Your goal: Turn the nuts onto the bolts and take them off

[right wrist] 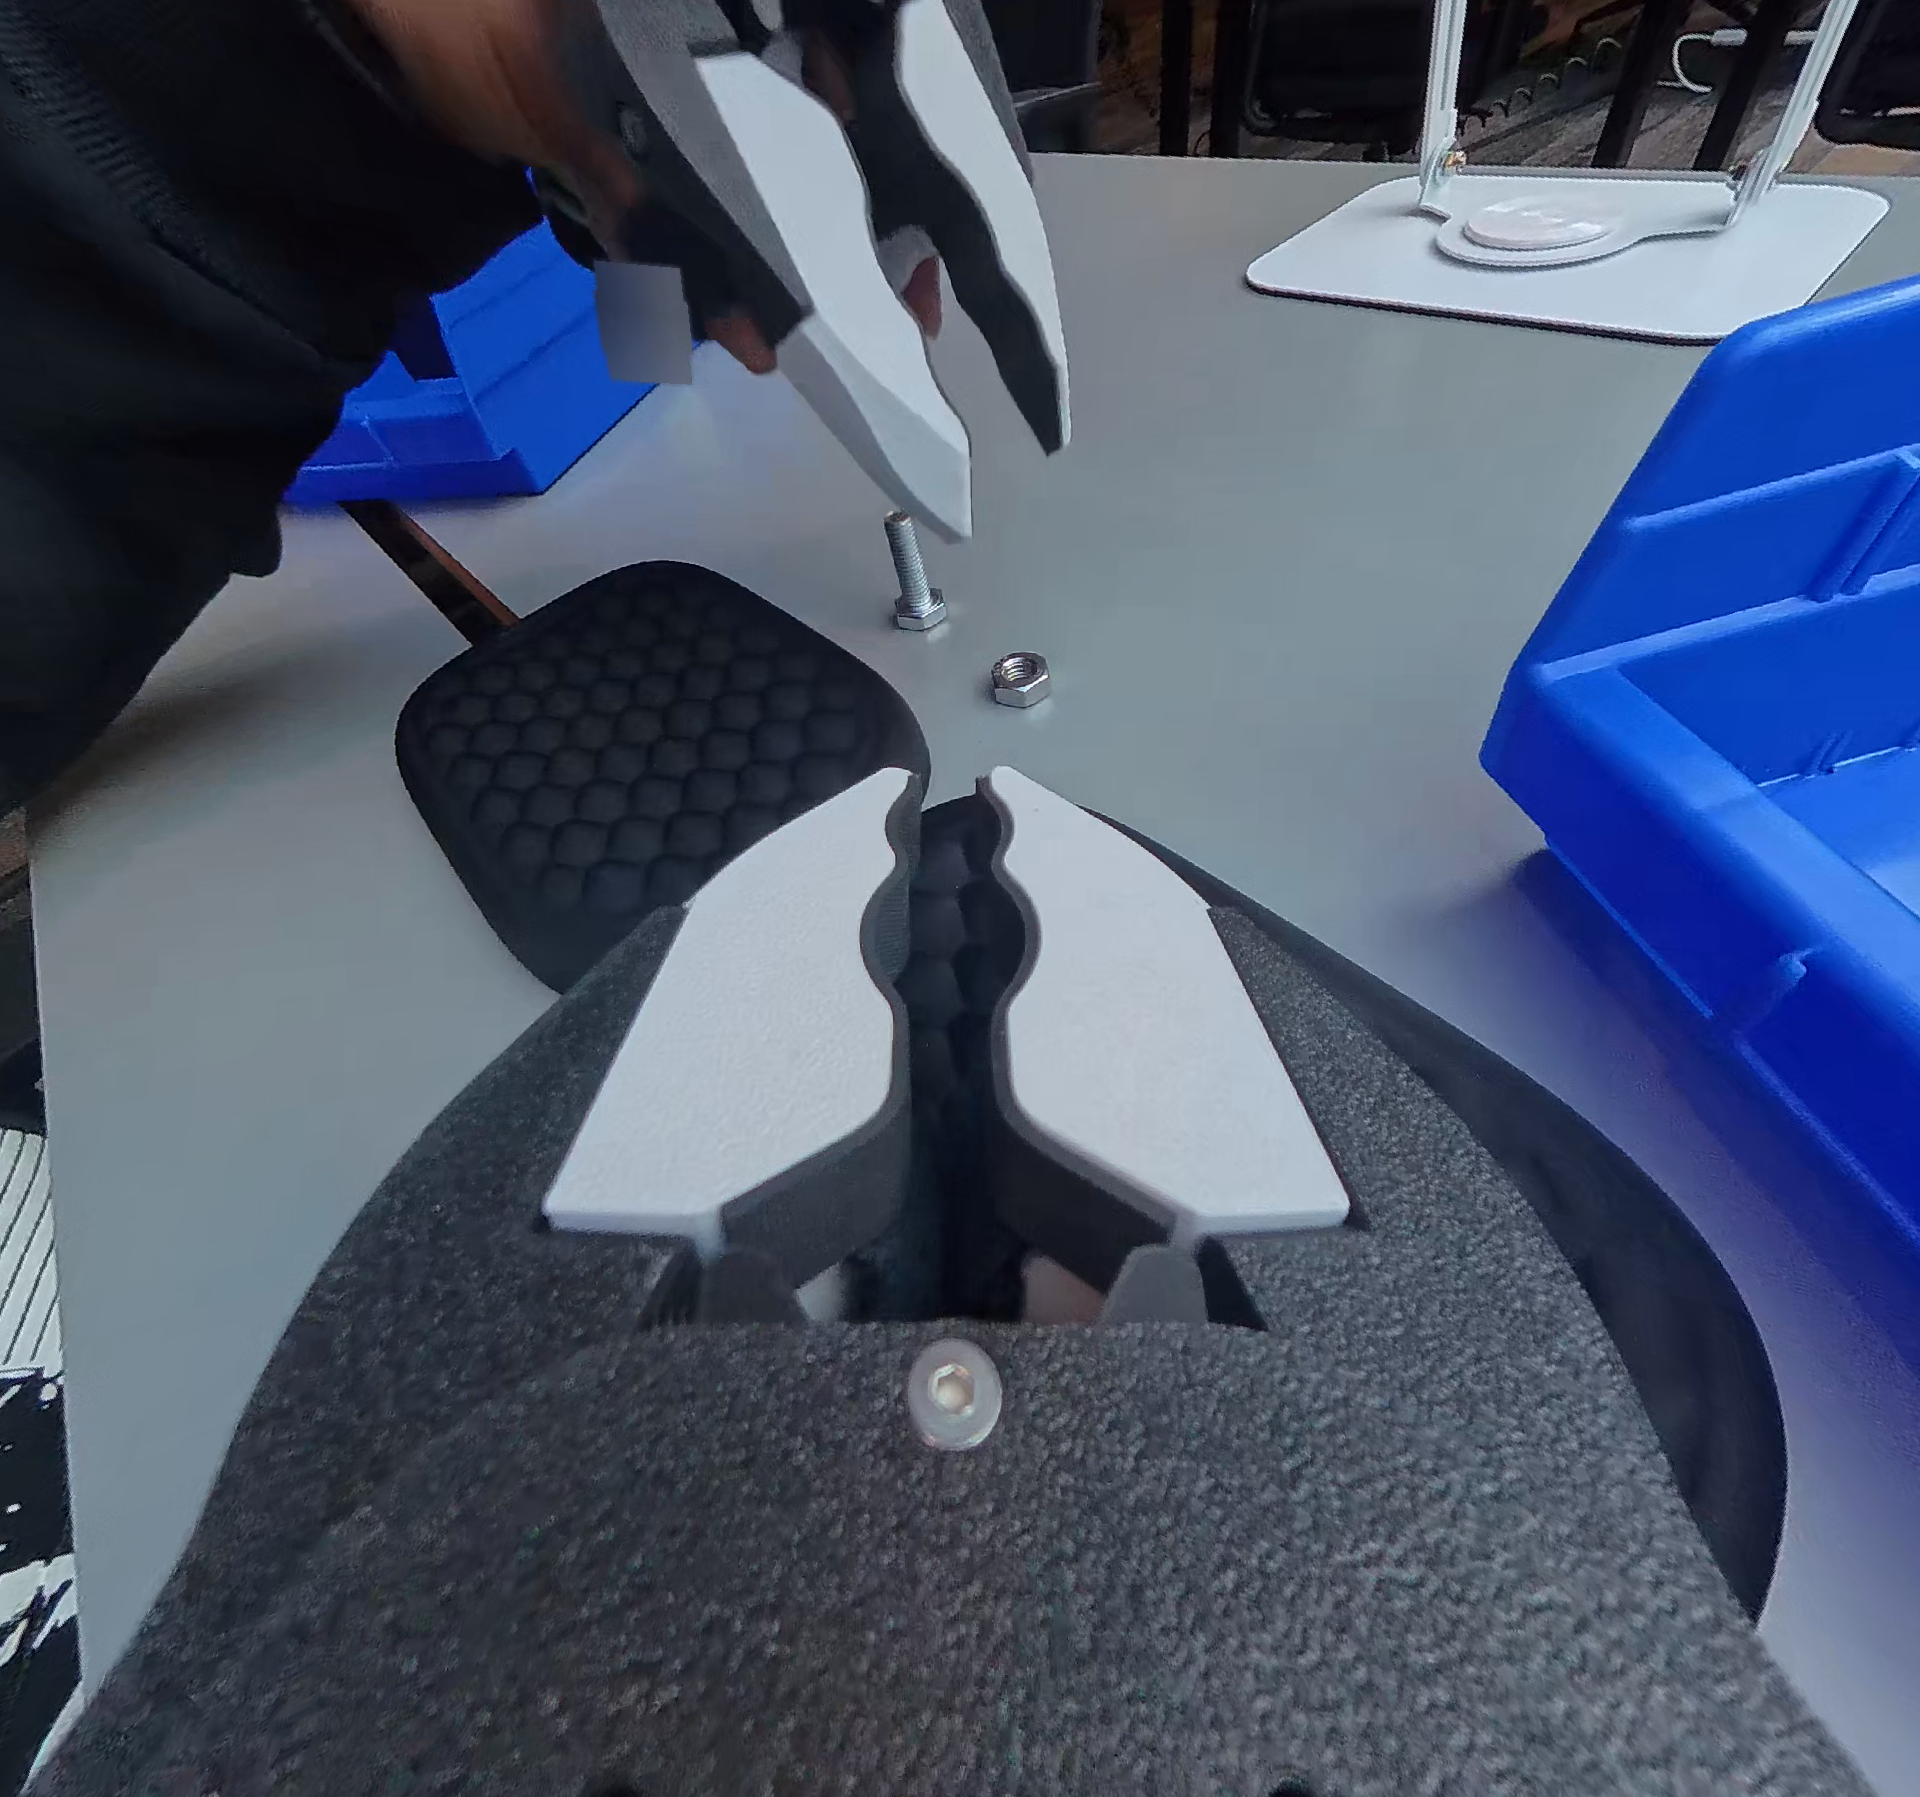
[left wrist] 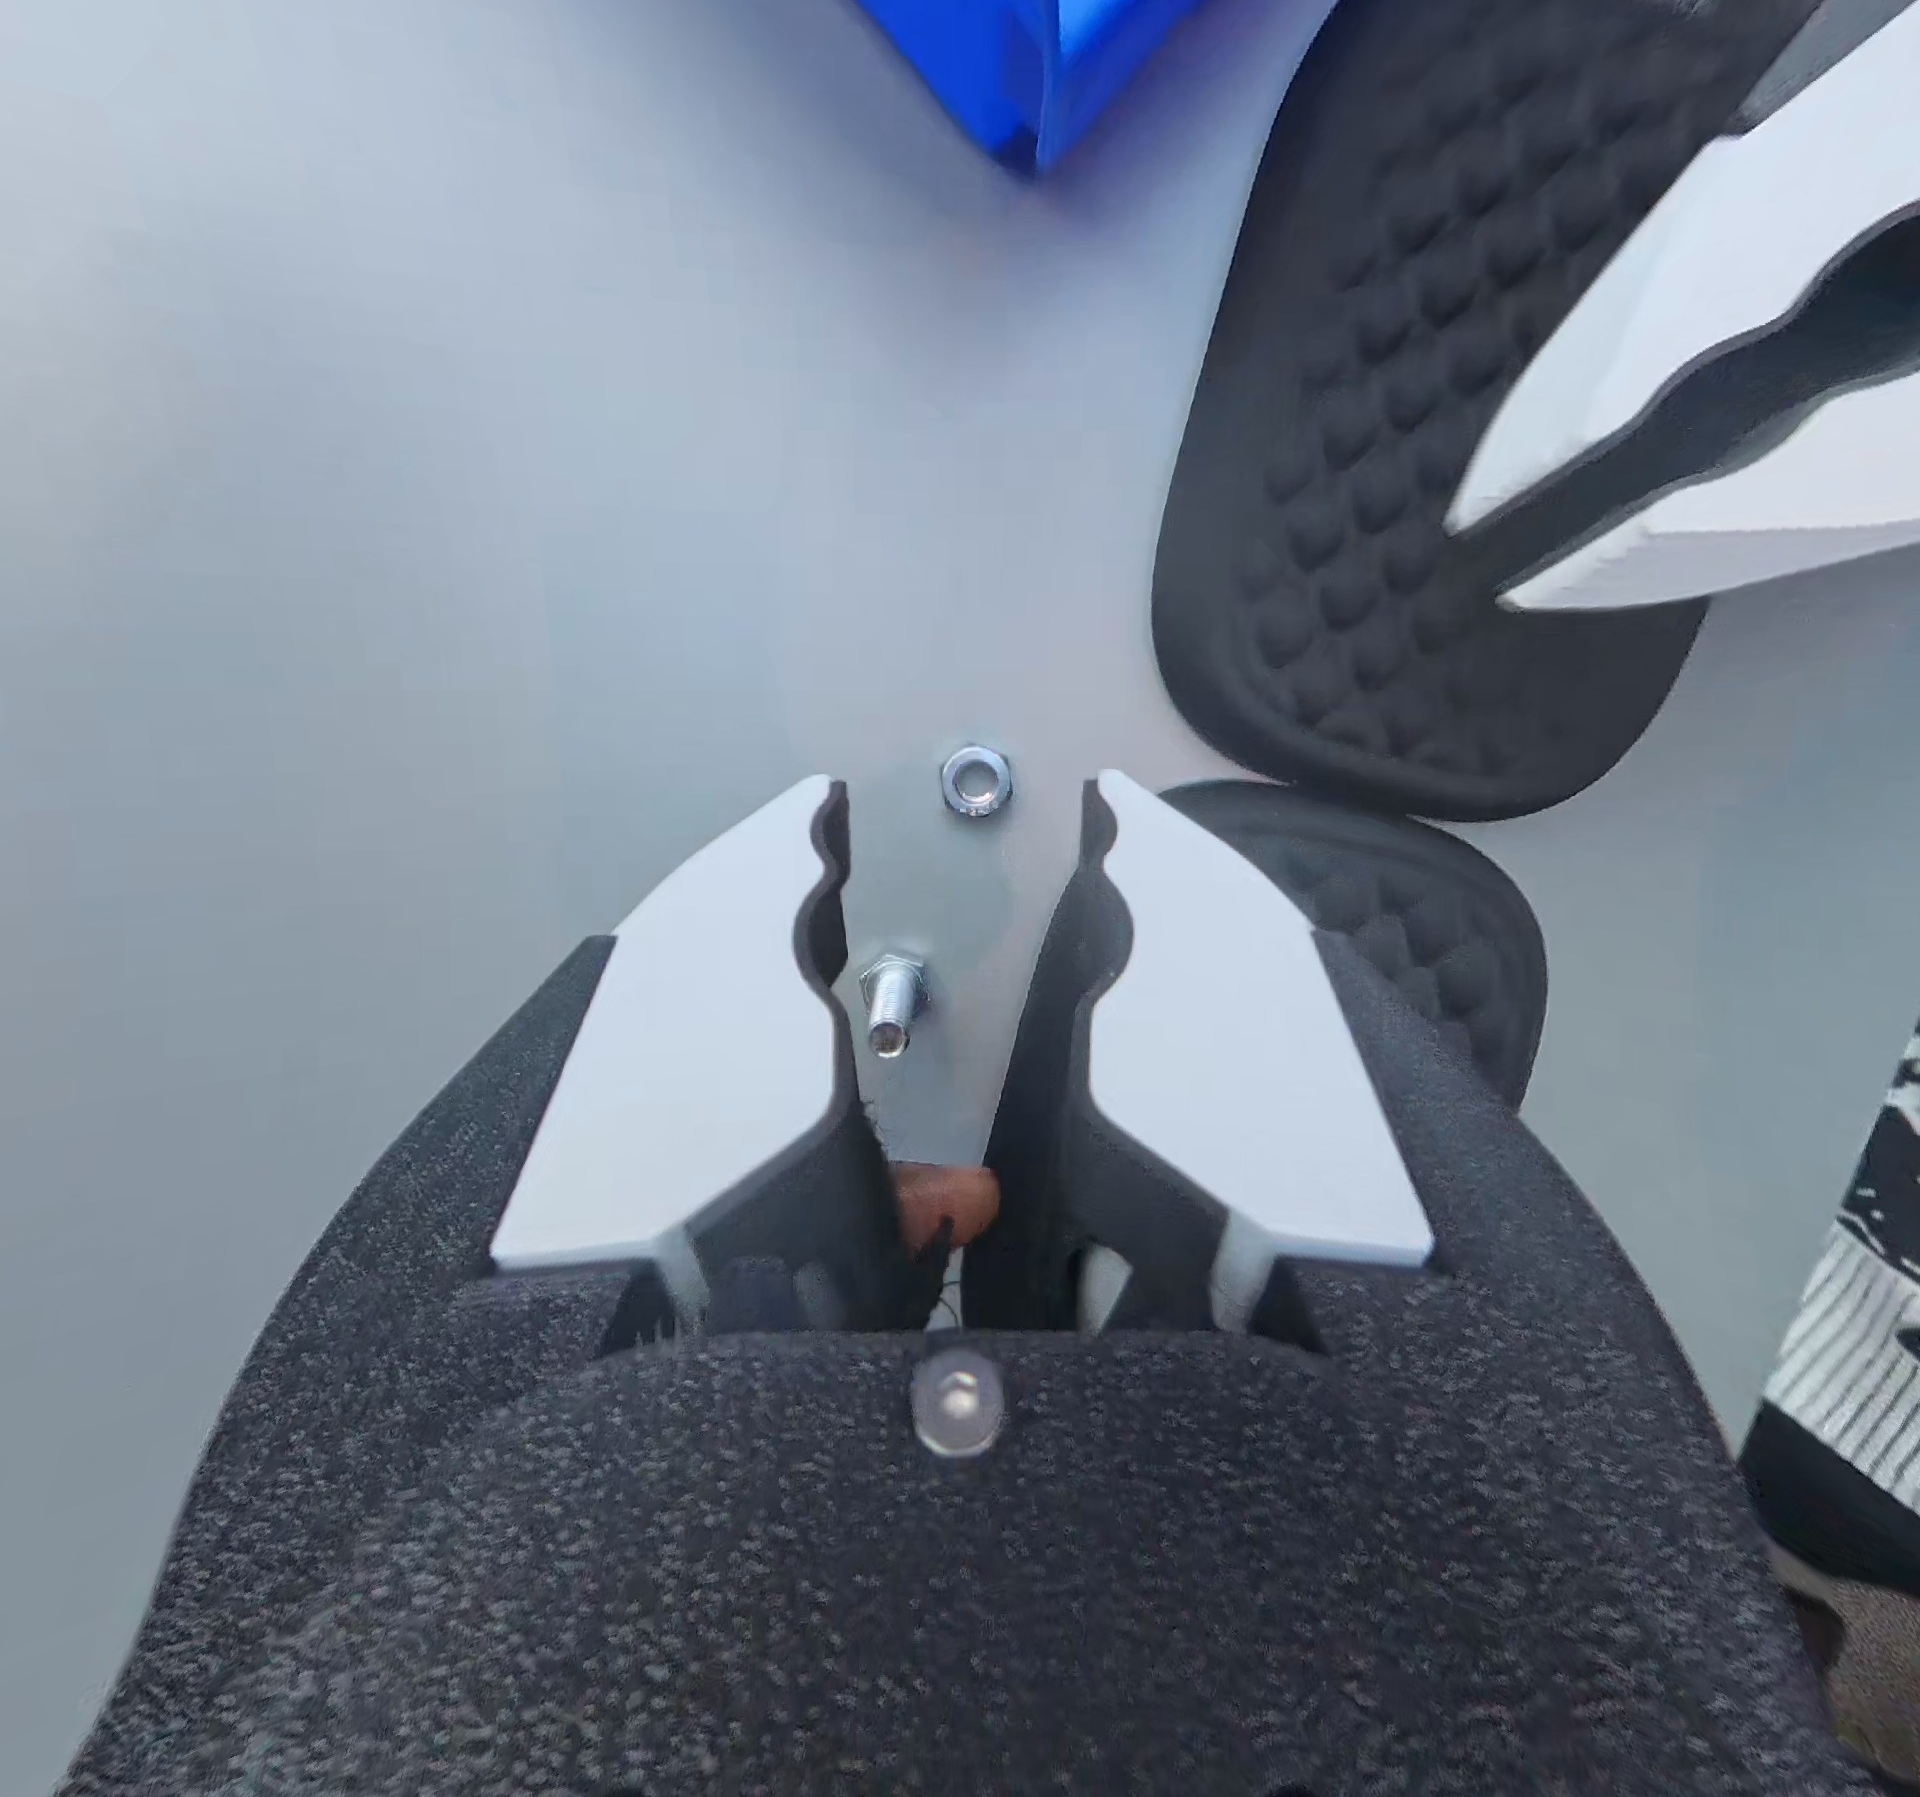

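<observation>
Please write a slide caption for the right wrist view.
Left gripper open above an upright bolt; loose nut beside it on the table.

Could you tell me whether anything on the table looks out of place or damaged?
Nothing stands out: the bolt stands upright on its head, the nut lies flat beside it, apart.

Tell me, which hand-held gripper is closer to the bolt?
Left. The left hand-held gripper hangs open right above the bolt. The right hand-held gripper is farther back, over the black pad, nearly closed and empty.
</observation>
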Demonstrator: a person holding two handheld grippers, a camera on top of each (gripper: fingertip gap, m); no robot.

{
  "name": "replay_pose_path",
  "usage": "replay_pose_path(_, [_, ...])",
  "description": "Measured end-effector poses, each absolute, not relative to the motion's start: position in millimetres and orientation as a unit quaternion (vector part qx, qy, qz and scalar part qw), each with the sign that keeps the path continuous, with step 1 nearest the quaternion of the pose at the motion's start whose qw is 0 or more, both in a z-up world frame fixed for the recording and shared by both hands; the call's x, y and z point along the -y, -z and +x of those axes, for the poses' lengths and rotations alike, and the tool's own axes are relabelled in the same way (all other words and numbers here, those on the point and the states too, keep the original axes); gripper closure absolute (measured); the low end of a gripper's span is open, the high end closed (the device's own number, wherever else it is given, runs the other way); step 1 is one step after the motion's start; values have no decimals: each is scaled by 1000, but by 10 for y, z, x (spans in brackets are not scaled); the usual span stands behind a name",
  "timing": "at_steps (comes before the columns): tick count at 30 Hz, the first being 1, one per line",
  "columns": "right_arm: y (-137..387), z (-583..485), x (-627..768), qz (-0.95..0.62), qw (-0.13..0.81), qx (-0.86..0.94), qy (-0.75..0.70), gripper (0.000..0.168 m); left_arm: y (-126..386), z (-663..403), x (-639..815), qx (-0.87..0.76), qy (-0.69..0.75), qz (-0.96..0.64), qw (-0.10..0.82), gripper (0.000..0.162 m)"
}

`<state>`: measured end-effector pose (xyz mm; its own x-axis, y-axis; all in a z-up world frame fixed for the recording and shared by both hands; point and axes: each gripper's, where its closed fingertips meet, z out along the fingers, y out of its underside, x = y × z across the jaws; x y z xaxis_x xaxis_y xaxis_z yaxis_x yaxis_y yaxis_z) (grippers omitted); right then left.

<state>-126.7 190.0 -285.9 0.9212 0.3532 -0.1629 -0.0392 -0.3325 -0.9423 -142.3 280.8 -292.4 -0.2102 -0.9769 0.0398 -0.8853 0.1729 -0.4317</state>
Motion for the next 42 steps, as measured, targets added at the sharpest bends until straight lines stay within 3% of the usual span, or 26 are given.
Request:
replay_pose_path(7, [2878, -1286, -1903, -803, 562, 104, -172, 155, 2205, -1538, -2831, -638, 430, -538, 344, 102])
replay_pose_path(14, [2874, -1390, -1927, -814, 533, 134, -188, 141, 2275, -1948, -2801, -551, 546, -470, 422, 92])
replay_pose_path(19, [2750, -1604, -2199, -820, 504, 203, -177, 132, 2304, -2072, -2704, -558, 565, -435, 425, 86])
replay_pose_path(23, [2671, -1742, -2621, -805, 511, 259, -156, 143, 2311, -2105, -2671, -556, 571, -424, 430, 84])
replay_pose_path(26, [2809, -1876, -2861, -814, 472, 298, -161, 142, 2312, -2109, -2695, -551, 578, -430, 421, 83])
replay_pose_path(35, [3156, -1980, -3160, -831, 420, 340, -130, 151, 2305, -2128, -2744, -550, 574, -437, 421, 89])
replay_pose_path(37, [3165, -2000, -3165, -827, 422, 350, -126, 159, 2327, -2121, -2764, -550, 570, -444, 420, 90])
replay_pose_path(42, [2964, -1946, -3108, -821, 436, 348, -122, 160, 2324, -2125, -2759, -545, 575, -445, 418, 103])
